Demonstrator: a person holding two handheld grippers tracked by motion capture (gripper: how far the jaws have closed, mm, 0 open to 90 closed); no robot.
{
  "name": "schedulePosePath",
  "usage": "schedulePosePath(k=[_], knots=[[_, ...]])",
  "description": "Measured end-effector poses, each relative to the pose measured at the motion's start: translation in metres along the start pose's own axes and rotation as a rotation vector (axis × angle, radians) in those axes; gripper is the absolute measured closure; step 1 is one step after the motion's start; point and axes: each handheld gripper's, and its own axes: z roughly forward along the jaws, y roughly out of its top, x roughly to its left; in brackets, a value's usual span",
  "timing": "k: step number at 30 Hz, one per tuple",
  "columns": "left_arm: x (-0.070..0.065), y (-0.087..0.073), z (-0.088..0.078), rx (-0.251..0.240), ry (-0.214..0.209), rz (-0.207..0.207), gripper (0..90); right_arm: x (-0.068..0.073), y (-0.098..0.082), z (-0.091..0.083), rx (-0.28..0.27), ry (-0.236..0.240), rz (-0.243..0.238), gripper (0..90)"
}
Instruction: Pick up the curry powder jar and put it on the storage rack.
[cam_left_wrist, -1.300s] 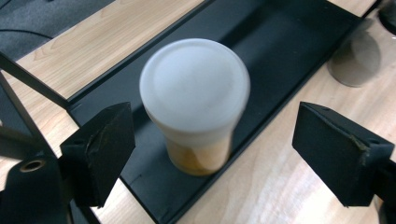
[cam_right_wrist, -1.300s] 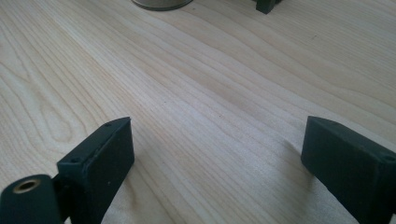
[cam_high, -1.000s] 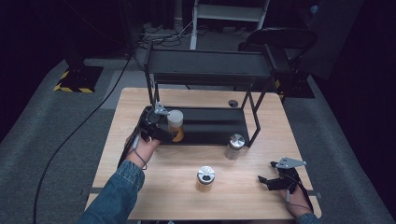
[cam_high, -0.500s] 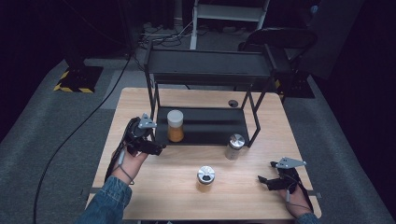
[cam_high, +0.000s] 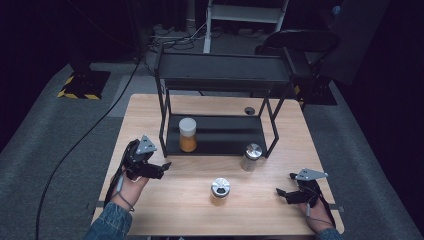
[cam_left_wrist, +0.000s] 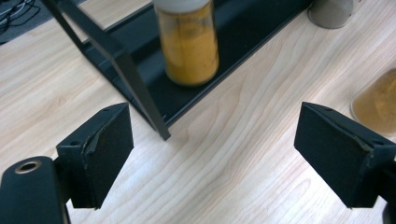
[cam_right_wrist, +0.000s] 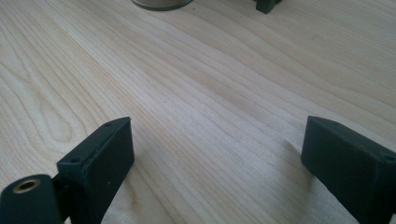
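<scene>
A jar of orange powder with a white lid (cam_high: 187, 135) stands upright on the lower shelf of the black rack (cam_high: 220, 75). My left gripper (cam_high: 164, 170) is open on the table left of and in front of the rack, well apart from the jar. In the left gripper view its jaws (cam_left_wrist: 215, 158) stand wide with only bare wood between them, and the jar (cam_left_wrist: 189, 44) is farther off behind a rack leg (cam_left_wrist: 135, 88). My right gripper (cam_high: 281, 195) rests low near the front right corner, open and empty (cam_right_wrist: 217, 163).
A silver-lidded jar (cam_high: 251, 156) stands by the rack's front right leg, and another (cam_high: 220, 191) stands mid-table near the front. The wooden table (cam_high: 150, 110) has a round cable hole (cam_high: 249, 110) at the back. The person's forearms come in at both front corners.
My left gripper has drawn back from the orange jar, moving left, toward the person and lower. The jar stays on the shelf. My right gripper has not moved.
</scene>
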Motion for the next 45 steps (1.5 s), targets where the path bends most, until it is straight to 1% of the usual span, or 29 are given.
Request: schedulePosePath(k=[10,13,17,21,27,29,41,45], knots=[[0.001,-0.032,-0.004,-0.007,0.024,-0.009,11.8,0.0,0.0,0.0,0.0,-0.002,0.002,9.1],[0.001,-0.042,-0.004,-0.009,0.037,-0.012,11.8,0.001,0.0,0.0,0.0,-0.002,0.002,9.1],[-0.001,-0.052,-0.003,0.001,0.06,-0.011,11.8,0.001,0.0,0.0,0.0,-0.002,0.002,9.1],[-0.002,-0.062,-0.001,0.005,0.065,-0.018,11.8,0.001,0.0,0.0,0.0,-0.002,0.002,9.1],[-0.001,-0.078,0.002,0.003,0.07,-0.043,11.8,0.001,0.0,0.0,0.0,-0.002,0.002,9.1],[0.0,-0.081,0.003,0.012,0.07,-0.051,11.8,0.001,0.0,0.0,0.0,-0.002,0.002,9.1],[-0.001,-0.102,0.011,0.02,0.082,-0.082,11.8,0.001,0.0,0.0,0.0,-0.002,0.002,9.1],[0.0,-0.108,0.013,0.032,0.085,-0.096,11.9,0.001,0.0,0.0,0.0,-0.003,0.003,9.1]])
